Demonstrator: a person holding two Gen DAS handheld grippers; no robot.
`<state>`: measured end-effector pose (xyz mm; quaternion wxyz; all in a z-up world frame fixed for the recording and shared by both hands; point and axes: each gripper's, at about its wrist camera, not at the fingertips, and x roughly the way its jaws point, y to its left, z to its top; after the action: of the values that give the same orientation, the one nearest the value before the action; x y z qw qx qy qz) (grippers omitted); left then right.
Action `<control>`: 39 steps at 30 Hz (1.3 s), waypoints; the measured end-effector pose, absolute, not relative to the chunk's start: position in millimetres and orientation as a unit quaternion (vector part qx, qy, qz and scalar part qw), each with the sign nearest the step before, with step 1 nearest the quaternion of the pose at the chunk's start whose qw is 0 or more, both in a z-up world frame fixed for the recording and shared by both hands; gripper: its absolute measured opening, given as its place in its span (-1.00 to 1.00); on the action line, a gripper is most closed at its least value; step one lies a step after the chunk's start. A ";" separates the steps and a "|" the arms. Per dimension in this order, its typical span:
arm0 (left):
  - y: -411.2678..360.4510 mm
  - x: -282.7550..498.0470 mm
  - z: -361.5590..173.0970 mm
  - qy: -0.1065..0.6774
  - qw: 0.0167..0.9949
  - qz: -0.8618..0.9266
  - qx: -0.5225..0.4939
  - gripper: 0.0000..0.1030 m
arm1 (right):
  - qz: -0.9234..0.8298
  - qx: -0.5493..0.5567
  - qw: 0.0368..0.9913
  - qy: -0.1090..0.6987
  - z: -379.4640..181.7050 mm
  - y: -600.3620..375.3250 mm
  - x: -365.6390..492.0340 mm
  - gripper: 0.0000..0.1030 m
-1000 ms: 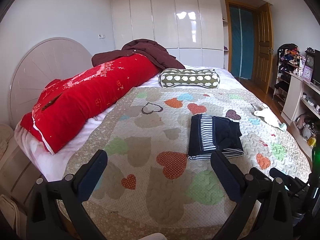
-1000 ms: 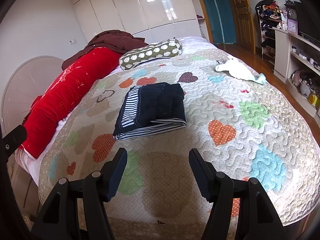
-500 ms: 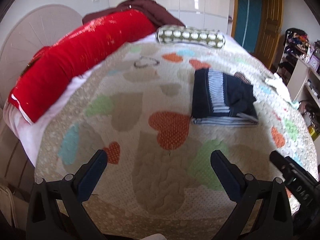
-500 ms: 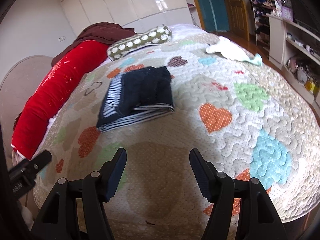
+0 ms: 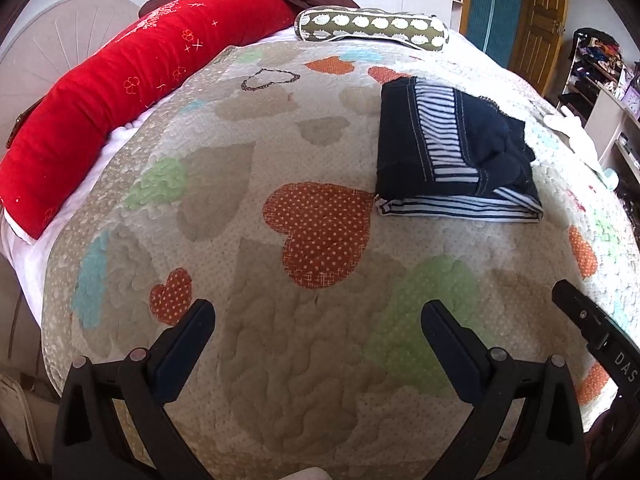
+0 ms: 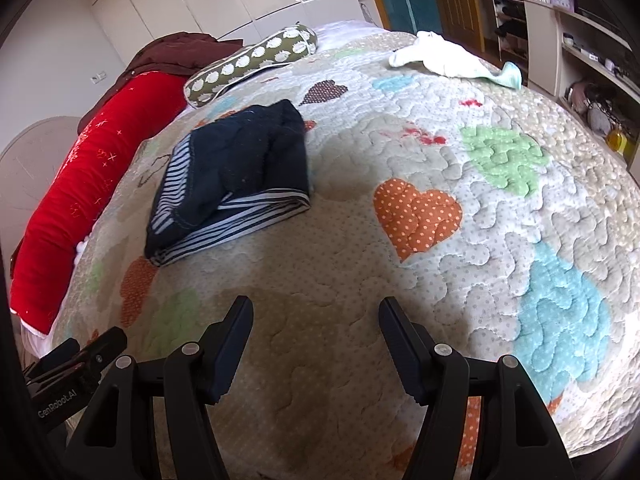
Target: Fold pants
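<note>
The dark navy pants (image 5: 452, 148) with striped lining lie folded in a compact stack on the heart-patterned quilt (image 5: 280, 340). They also show in the right wrist view (image 6: 236, 172), left of centre. My left gripper (image 5: 316, 320) is open and empty, hovering over the quilt near the bed's front edge, short of the pants. My right gripper (image 6: 316, 316) is open and empty, also over the quilt in front of the pants. Each gripper's tip shows at the edge of the other's view.
A red bolster (image 5: 120, 92) lies along the left side by the headboard. A green patterned pillow (image 5: 372, 28) sits at the far end. A white cloth (image 6: 444, 60) lies at the far right of the bed. Shelves (image 6: 580, 48) stand to the right.
Both grippers have tilted down and moved closer over the quilt. The pants have not moved. Both grippers stay open.
</note>
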<state>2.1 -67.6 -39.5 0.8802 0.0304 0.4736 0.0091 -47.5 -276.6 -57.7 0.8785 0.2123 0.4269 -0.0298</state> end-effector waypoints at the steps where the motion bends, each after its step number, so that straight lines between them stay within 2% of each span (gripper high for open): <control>1: -67.4 4.6 -41.2 0.476 0.879 0.009 0.031 0.99 | -0.030 0.210 0.879 0.426 -58.0 -276.1 -46.2 0.36; 12: -63.3 22.0 -73.1 0.522 0.853 0.015 0.020 0.99 | -0.029 0.198 0.885 0.420 -66.4 -273.4 -35.1 0.45; 20: -64.9 23.9 -77.8 0.522 0.852 0.020 0.024 1.00 | -0.019 0.195 0.888 0.416 -70.1 -272.0 -30.4 0.58; 39: -64.3 22.3 -77.8 0.521 0.853 0.024 0.018 1.00 | -0.009 0.198 0.889 0.413 -71.4 -273.2 -32.5 0.58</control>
<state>22.3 -64.3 -77.8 0.8528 0.0181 0.5213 0.0237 -32.5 -273.2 -71.4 0.8890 0.1979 0.4128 -0.0094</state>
